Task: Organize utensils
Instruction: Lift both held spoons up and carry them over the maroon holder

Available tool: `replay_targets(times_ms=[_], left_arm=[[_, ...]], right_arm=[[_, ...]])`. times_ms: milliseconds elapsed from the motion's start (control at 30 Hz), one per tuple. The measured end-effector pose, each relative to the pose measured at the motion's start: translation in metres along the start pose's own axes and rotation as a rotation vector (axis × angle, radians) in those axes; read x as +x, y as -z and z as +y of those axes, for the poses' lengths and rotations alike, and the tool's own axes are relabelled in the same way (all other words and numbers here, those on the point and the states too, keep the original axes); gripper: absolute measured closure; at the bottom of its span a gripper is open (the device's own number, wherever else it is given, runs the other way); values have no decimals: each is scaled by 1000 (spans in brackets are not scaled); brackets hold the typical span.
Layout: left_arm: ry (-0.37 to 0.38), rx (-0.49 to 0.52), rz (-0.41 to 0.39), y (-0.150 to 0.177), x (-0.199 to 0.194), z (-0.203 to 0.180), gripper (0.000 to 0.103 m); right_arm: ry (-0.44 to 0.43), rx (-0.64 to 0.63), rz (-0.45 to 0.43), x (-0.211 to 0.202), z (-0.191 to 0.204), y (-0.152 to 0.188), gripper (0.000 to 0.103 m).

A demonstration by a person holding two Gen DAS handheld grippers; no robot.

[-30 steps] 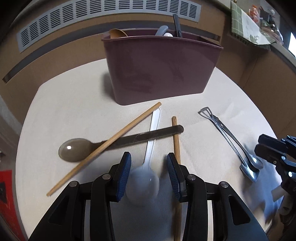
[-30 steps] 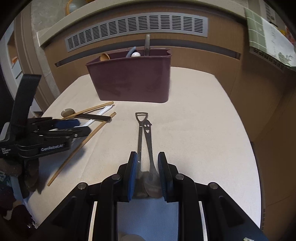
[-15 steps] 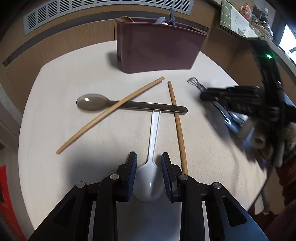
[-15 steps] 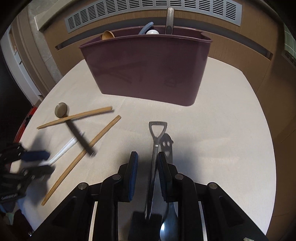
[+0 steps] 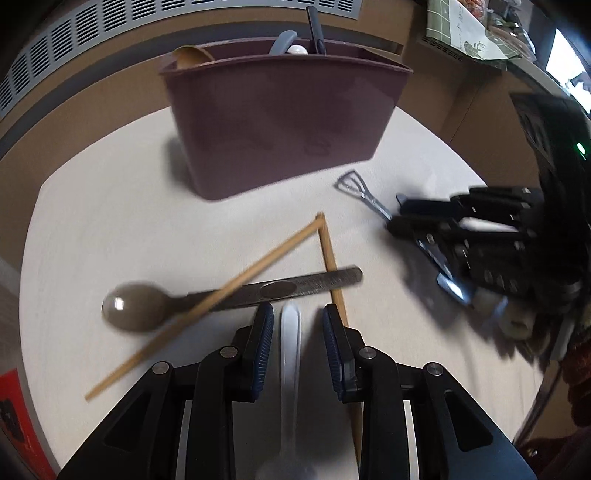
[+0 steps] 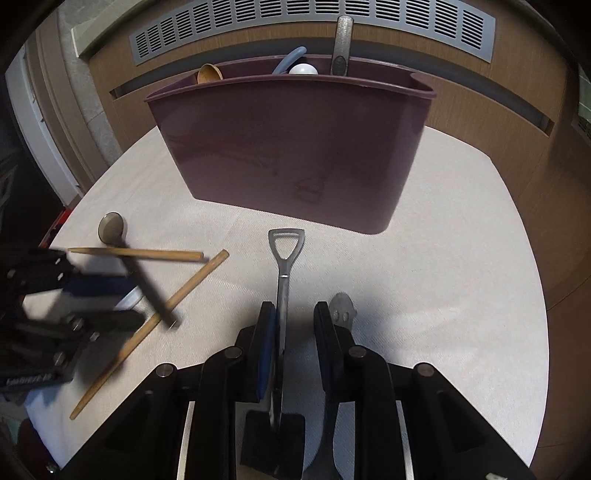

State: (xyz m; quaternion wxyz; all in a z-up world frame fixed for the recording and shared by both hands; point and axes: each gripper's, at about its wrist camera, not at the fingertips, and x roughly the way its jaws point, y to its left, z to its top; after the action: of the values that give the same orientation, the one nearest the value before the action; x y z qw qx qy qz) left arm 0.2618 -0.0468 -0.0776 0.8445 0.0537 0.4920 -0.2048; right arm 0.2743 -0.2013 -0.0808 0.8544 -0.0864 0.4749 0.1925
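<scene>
My left gripper [image 5: 297, 332] straddles the handle of a white plastic spoon [image 5: 290, 369] that lies on the table. A gap shows on both sides of the handle, and the bowl is back near the finger bases. A dark spoon [image 5: 135, 310] and two wooden chopsticks [image 5: 258, 266] lie crossed just ahead. My right gripper [image 6: 294, 325] straddles a shovel-handled metal utensil [image 6: 286, 251]. Its shaft rests against the left pad, clear of the right one. A second metal utensil with a face cut-out [image 6: 341, 314] lies outside the right finger. The maroon bin [image 6: 295, 147] stands behind.
The bin [image 5: 280, 122] holds a wooden spoon [image 5: 192, 55] and several other handles. The white-covered round table [image 6: 461, 258] drops off on the left, right and near sides. A wooden wall with a vent grille [image 6: 295, 22] runs behind it. The two grippers work close together.
The left jaws narrowed around the white spoon's bowl, drew back, then slid forward over its handle. The right gripper advanced toward the bin along the metal utensils, and the face one now lies outside its jaws.
</scene>
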Motion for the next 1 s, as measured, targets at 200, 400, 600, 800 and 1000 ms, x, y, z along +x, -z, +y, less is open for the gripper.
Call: replay_targets(times_ms=[200, 400, 600, 800, 1000], left_arm=[[-15, -77, -7, -16, 3, 27, 74], [29, -92, 11, 7, -13, 40, 73], [59, -43, 27, 22, -25, 27, 72], [27, -3, 30, 26, -26, 4, 72], [4, -4, 33, 21, -17, -2, 72]], right_arm=[[13, -39, 20, 11, 8, -16, 80], [25, -102, 18, 31, 19, -42, 72], [10, -108, 30, 43, 20, -59, 66], [37, -118, 4, 32, 22, -42, 96], [-1, -60, 2, 3, 5, -9, 99]])
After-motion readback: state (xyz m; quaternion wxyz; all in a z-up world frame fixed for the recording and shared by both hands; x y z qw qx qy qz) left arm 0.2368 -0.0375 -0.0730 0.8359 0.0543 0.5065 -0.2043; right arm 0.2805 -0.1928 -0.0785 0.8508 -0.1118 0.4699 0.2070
